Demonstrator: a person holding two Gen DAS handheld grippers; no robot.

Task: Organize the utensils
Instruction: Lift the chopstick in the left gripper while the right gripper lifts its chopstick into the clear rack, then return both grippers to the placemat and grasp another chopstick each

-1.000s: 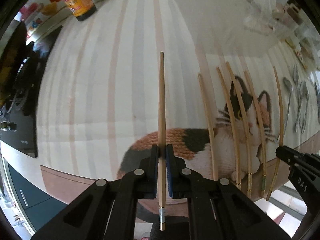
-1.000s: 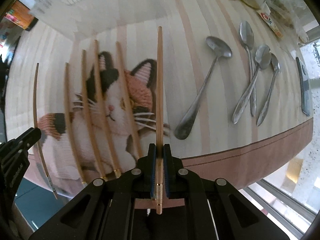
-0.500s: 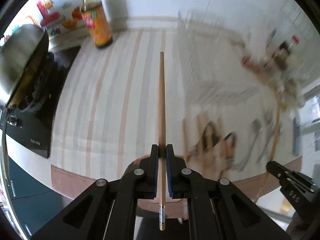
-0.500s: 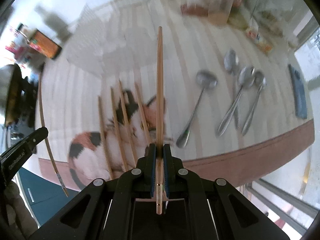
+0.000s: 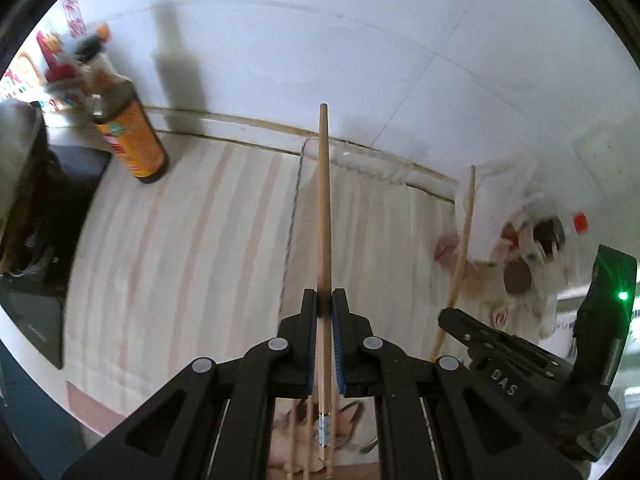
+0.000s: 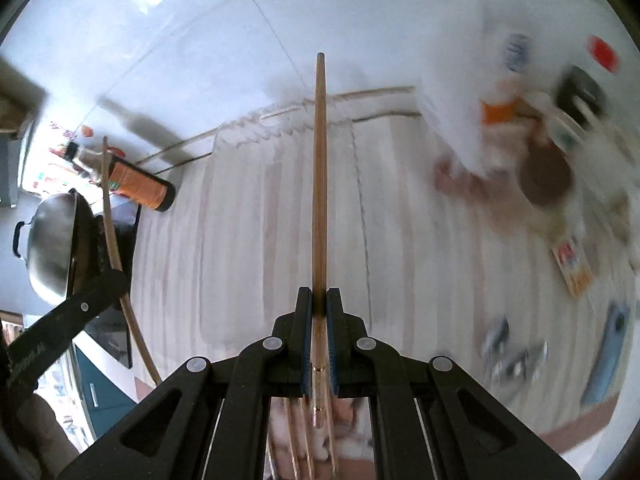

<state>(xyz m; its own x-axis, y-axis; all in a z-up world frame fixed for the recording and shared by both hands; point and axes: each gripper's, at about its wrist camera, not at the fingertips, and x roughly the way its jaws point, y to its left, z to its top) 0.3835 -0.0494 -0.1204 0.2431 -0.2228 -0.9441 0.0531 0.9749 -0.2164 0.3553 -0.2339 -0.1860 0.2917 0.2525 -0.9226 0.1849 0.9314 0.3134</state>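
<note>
My left gripper is shut on a wooden chopstick that points toward the back wall. My right gripper is shut on a second chopstick, also pointing at the wall. Both are raised above the striped cloth. A clear plastic organizer tray lies on the cloth below both chopstick tips. Several more chopsticks lie on the cat picture under the right gripper. Blurred spoons lie at the right. The right gripper also shows in the left wrist view, and the left gripper in the right wrist view.
An orange-labelled bottle stands at the back left near a dark stove with a metal pot. Blurred jars and packets crowd the back right. A blue item lies near the right edge.
Both grippers have lifted off the cat mat and tilted up toward the back wall, each still holding its chopstick. The tray and bottle have come into fuller view.
</note>
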